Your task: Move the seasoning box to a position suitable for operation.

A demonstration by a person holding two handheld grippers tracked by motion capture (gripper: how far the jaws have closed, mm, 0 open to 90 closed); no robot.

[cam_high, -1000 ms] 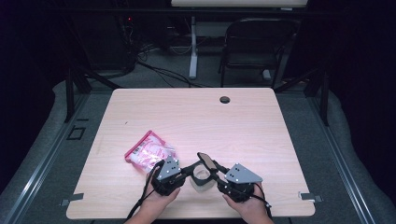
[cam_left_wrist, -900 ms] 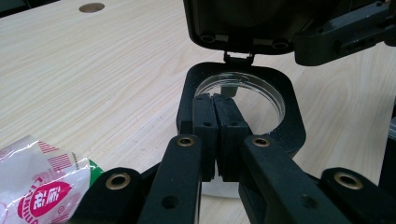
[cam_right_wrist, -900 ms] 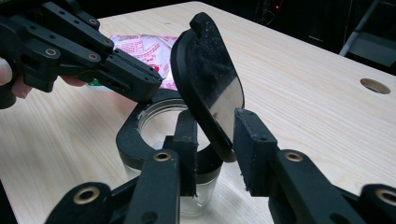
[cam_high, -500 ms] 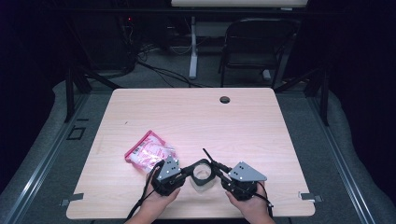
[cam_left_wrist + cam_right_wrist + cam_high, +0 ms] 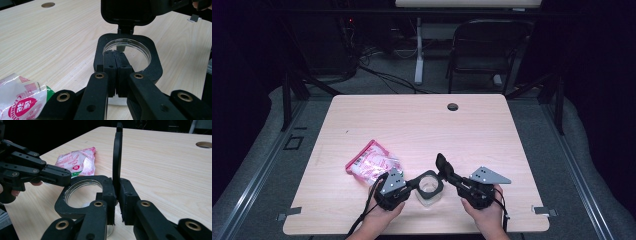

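A clear round container in a black frame (image 5: 430, 176) stands near the table's front edge. My left gripper (image 5: 414, 183) is shut on the frame's near rim (image 5: 155, 67), its pads (image 5: 110, 65) pressed together over the edge. The hinged black lid (image 5: 443, 165) stands upright, edge-on (image 5: 117, 152) in the right gripper view. My right gripper (image 5: 448, 175) has just been closing, with the lid between its pads (image 5: 127, 195), and they now press on it. A pink and white snack packet (image 5: 372, 162) lies left of the container.
The wooden table (image 5: 422, 125) has a round cable hole (image 5: 453, 106) at its far middle. The snack packet (image 5: 77, 162) lies just beyond the left gripper's fingers (image 5: 50, 173). A chair (image 5: 484, 50) and cables sit on the floor behind the table.
The lid has swung from a slanted pose to upright. The right gripper's jaws have narrowed onto it. The left gripper has kept its hold on the frame.
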